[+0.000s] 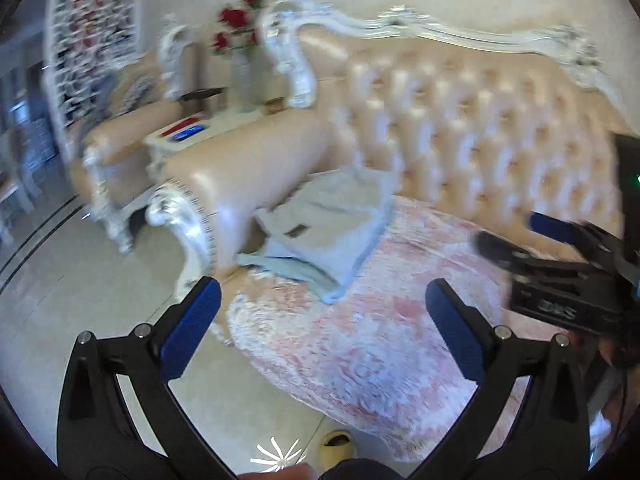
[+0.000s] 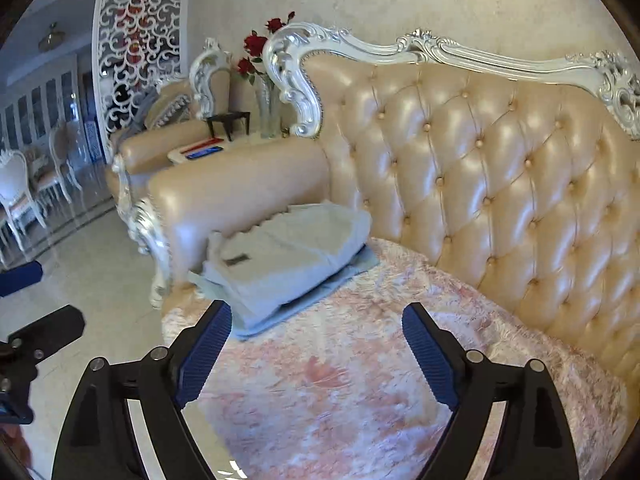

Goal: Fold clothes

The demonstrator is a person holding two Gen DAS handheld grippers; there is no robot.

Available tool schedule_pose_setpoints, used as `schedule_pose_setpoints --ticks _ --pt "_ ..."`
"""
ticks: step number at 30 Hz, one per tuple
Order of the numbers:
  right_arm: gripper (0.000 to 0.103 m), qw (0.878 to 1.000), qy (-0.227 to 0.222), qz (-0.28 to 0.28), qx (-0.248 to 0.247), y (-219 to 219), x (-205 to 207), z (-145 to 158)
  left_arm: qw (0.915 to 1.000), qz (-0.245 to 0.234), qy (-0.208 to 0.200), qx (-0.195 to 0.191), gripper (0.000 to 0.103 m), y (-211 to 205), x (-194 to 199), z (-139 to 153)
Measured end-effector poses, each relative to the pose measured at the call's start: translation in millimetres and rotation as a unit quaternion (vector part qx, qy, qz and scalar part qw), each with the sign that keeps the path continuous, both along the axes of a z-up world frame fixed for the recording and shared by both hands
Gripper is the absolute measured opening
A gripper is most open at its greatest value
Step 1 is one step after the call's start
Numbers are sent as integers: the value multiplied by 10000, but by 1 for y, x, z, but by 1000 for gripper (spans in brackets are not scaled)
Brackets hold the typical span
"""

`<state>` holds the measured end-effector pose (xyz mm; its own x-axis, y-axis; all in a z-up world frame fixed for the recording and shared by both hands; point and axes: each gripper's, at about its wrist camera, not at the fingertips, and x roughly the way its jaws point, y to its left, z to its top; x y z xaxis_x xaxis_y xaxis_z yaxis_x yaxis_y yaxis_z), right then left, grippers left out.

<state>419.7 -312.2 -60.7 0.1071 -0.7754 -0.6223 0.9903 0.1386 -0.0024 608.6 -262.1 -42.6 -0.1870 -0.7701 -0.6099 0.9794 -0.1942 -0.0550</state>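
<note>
Both views are bright with soft daylight. The left wrist view is smeared by motion blur, worst across the tufted sofa back [image 1: 480, 120]; the right wrist view is sharp. White glare streaks the leather armrest [image 2: 240, 184]. Fisheye bending curves everything toward dark circular edges.

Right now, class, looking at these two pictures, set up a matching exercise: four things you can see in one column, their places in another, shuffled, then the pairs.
Things:
1. folded clothes
2. red roses
3. pink cover
4. left claw

Places:
A. spread over the sofa seat
B. stacked against the sofa's armrest
C. open, above the seat's front edge
D. in a vase on the side table

Pairs: 1-B, 2-D, 3-A, 4-C
</note>
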Motion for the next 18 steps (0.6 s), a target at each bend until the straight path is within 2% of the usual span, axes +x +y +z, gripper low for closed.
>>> schedule_pose_setpoints --ticks 4,8,14,18 --pt "92 9998 189 -2 -4 12 16 9 10000 -61 -13 -33 103 7 1 2" --pt "99 9990 391 -36 -204 20 21 12 9996 134 -141 -187 103 11 3 8" --pt "101 9985 309 -230 -383 18 19 14 9989 362 -198 -219 103 11 8 6" --pt "103 9978 253 -351 -498 18 17 15 9990 247 -302 -214 103 7 6 6"
